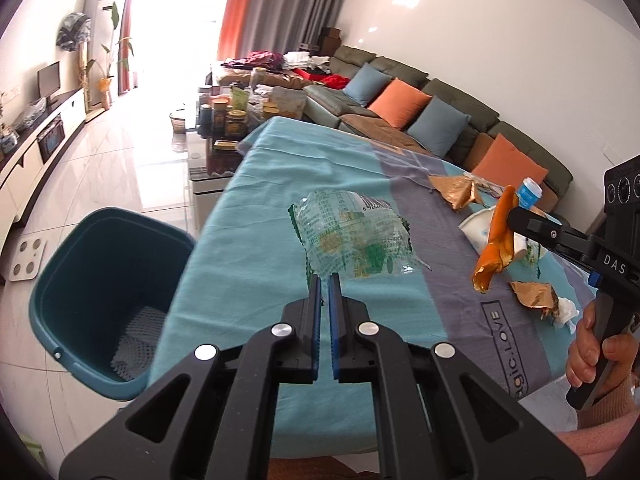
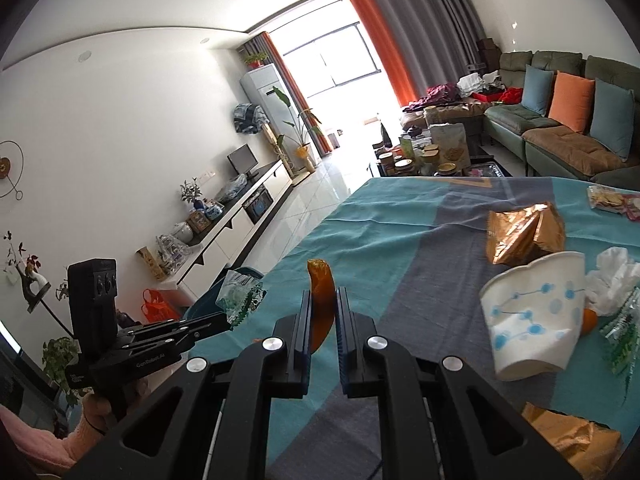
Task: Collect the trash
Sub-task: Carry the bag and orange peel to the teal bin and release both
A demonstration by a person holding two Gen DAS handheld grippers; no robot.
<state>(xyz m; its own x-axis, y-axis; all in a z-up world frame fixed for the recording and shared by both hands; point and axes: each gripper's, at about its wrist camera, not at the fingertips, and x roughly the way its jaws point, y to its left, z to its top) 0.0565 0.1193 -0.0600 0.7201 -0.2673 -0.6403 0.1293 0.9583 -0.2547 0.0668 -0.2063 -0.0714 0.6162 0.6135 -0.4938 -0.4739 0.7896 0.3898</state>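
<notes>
the left gripper (image 1: 325,280) is clamped on the near edge of a clear green-printed wrapper (image 1: 352,236), which billows out above the counter (image 1: 248,216), just right of the teal bin (image 1: 80,280) that stands on the floor at the counter's left edge. the right gripper (image 2: 323,300) is pinched on an orange wrapper (image 2: 320,292), held above the counter's middle. both grips catch only thin film, so a quick swing could let a piece slide out and fall short of the bin, onto the floor or back on the cloth. the orange wrapper's long axis runs roughly upright, its free ends poking above and below the jaws; the clear wrapper is crumpled, with no clear axis, fanning away from the left gripper.
</notes>
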